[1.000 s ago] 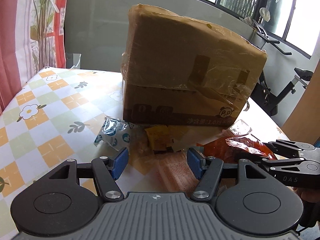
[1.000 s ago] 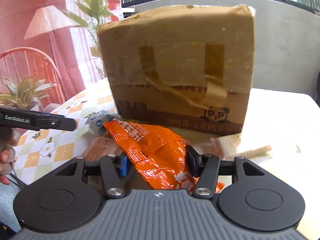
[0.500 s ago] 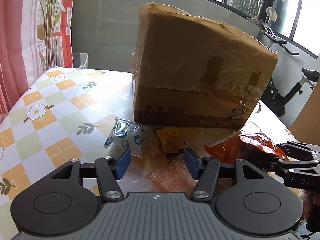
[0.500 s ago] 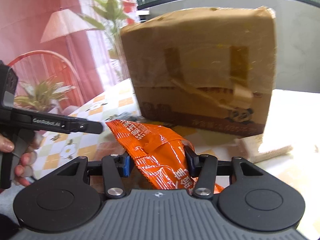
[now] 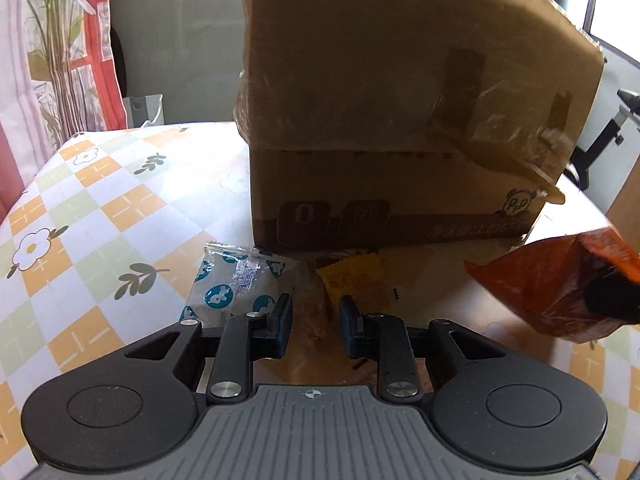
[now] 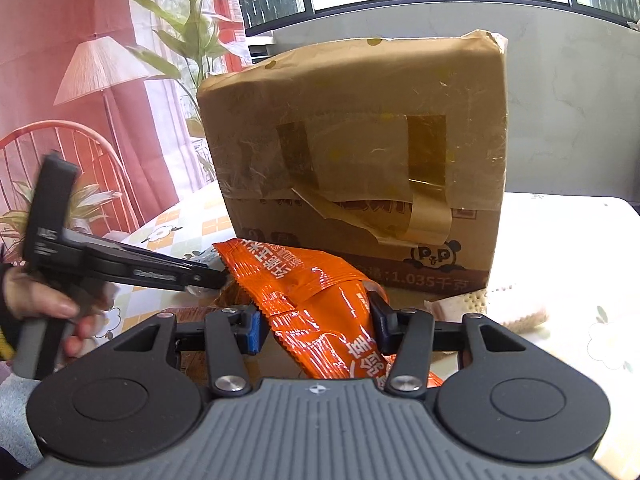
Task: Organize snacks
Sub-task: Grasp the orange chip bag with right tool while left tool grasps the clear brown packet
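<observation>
- Left gripper [image 5: 315, 322]: has come forward and down toward the foot of the cardboard box [image 5: 400, 120] over the last second; its jaws, wide a second ago, are closing to a narrow gap. A clear-wrapped snack [image 5: 310, 300] lies between the pads; whether they press on it yet cannot be told.
- Right gripper [image 6: 316, 326]: position unchanged; jaws at middle width, clamped on the orange snack bag [image 6: 316, 292], which is held off the table in front of the box.
- Meaning for the task (judgement): one snack is in hand and a second pick is about to complete; sorting is at an early stage, with loose packets left.
- Remaining stock: blue-and-white packet [image 5: 236, 280] just left of the left gripper's pads; yellow packet [image 5: 356, 276] just beyond the right pad. Both lie against the box base.
- Table [image 5: 100, 208]: checked floral cloth.
- Edges: the box wall stands close ahead and blocks any further forward travel; the table's left edge is well apart from the pads.
- Open room: bare cloth to the left; upward and backward withdrawal is free. On the right, the held orange bag sits near the left gripper, so a sideways swing there risks contact.
</observation>
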Demonstrator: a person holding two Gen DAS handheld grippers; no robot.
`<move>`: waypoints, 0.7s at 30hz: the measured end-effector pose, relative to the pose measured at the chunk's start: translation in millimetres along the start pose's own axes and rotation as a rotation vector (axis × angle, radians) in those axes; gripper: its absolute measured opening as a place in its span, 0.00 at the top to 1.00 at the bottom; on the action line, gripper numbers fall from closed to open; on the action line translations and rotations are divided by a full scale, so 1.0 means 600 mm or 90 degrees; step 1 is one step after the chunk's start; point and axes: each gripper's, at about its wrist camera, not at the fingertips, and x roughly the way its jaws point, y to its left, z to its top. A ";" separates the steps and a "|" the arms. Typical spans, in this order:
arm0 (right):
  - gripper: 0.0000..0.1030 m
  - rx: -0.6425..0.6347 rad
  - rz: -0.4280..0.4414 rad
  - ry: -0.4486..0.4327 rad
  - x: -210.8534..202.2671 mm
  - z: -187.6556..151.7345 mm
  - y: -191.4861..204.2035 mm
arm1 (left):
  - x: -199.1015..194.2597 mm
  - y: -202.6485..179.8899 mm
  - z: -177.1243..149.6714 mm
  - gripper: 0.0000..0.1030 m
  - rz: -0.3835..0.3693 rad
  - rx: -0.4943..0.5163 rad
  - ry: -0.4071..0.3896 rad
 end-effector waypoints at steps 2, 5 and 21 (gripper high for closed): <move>0.50 -0.002 0.000 -0.001 -0.001 0.000 0.000 | 0.010 -0.001 -0.002 0.74 0.002 0.006 0.011; 0.50 0.003 0.000 0.004 0.003 0.001 -0.003 | 0.020 0.000 -0.002 0.74 0.012 0.005 0.020; 0.50 0.020 -0.003 0.001 -0.005 0.003 -0.001 | -0.059 -0.001 -0.014 0.82 -0.007 -0.008 -0.036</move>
